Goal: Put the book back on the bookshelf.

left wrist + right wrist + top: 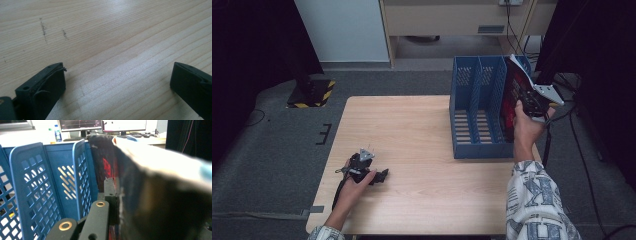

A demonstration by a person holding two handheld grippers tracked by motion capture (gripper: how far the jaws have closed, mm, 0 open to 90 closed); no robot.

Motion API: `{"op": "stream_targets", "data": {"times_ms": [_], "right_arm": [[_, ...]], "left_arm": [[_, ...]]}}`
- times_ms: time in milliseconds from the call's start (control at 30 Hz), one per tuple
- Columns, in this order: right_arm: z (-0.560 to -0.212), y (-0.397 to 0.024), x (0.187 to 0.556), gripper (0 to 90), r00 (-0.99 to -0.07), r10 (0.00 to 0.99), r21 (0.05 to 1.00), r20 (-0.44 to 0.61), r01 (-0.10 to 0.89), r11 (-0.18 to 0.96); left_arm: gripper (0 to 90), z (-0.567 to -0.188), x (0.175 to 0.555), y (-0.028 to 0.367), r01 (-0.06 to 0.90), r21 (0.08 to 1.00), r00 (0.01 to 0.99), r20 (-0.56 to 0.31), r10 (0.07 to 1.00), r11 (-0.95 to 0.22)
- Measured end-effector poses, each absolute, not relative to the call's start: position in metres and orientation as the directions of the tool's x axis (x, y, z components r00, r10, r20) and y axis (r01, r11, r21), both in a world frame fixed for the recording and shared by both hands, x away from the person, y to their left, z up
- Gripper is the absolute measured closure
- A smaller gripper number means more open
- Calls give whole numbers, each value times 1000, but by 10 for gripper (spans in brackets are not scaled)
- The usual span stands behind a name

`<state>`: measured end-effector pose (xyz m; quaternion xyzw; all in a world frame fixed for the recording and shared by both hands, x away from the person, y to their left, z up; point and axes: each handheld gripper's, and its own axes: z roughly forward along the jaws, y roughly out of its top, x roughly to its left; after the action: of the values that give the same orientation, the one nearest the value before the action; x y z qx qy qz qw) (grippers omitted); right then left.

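So there's a light wooden table (412, 130) with a blue plastic file rack (477, 107) standing near its far right corner, open fronts facing the person. It has perforated dividers splitting it into upright slots.

The right gripper (532, 100) is up by the rack's right-hand side, clamped on a book (514, 85) with a dark cover and red print. The book stands roughly upright, tilted a bit, right at the rack's rightmost slot. From the high view I can't tell for sure whether its lower edge is already inside the slot or just against the rack's side wall. In the right gripper view the book (155, 190) is huge and blurry right next to the camera, one black jaw is pressed flat against its cover, and the blue rack (47, 185) dividers sit just to the left of it. The person's right hand (524, 127) grips the tool from below, patterned sleeve (537, 205) coming in from the bottom right.

The left gripper (379, 176) rests on the table near the front left corner, held in the left hand (357, 182), well apart from the rack. In the left gripper view its two black jaws stand wide apart with just bare wood grain (112, 45) between them, a couple of small dark scuff marks (43, 28) farther out.
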<state>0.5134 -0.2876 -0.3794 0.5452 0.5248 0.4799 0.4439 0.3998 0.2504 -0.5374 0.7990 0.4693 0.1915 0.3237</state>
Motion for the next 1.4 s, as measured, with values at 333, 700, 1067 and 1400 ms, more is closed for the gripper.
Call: {"op": "stream_targets", "data": {"times_ms": [333,700,1067,1400], "right_arm": [[-382,-277,508,843,-42,998,988,37,149,-31],[-383,-267,505,766,-84,996,987,32,160,-18],[-384,-261,500,513,-92,996,986,14,170,2],[-379,-263,495,312,-90,996,985,15,172,0]], "left_arm": [[0,-537,400,250,626,697,486,3,874,-351],[0,-537,400,250,626,697,485,3,874,-350],[0,-537,399,250,627,697,483,3,876,-348],[0,-537,399,250,627,697,483,2,876,-348]]}}
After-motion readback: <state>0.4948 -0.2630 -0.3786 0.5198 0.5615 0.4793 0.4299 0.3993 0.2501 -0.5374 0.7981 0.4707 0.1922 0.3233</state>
